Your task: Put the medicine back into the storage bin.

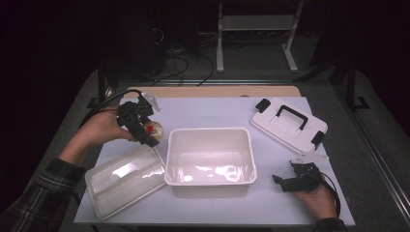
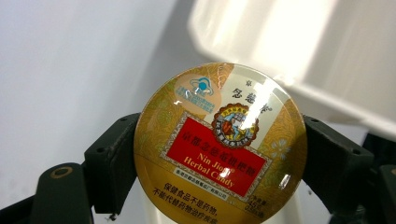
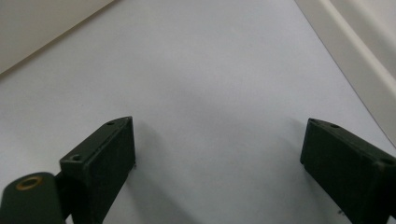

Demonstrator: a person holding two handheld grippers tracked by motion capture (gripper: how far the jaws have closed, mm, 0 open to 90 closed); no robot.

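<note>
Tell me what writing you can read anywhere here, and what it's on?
"Nin Jiom Herbal Candy": red panel on the round tin clamped in the left gripper.
Chinese lines on the tin's panel, top and lower edge: too small or glare-hit to read surely.
Blue badge at the tin's upper left: unreadable.

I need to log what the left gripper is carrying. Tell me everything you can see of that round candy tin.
The candy tin is a round, glossy disc, apparently metal, printed gold with a red panel reading Nin Jiom Herbal Candy, Chinese text and a small emblem. It is shut and clamped at its rim between the jaws of the left gripper, lid facing that gripper's camera. It is held above the table, by the open white bin.
</note>
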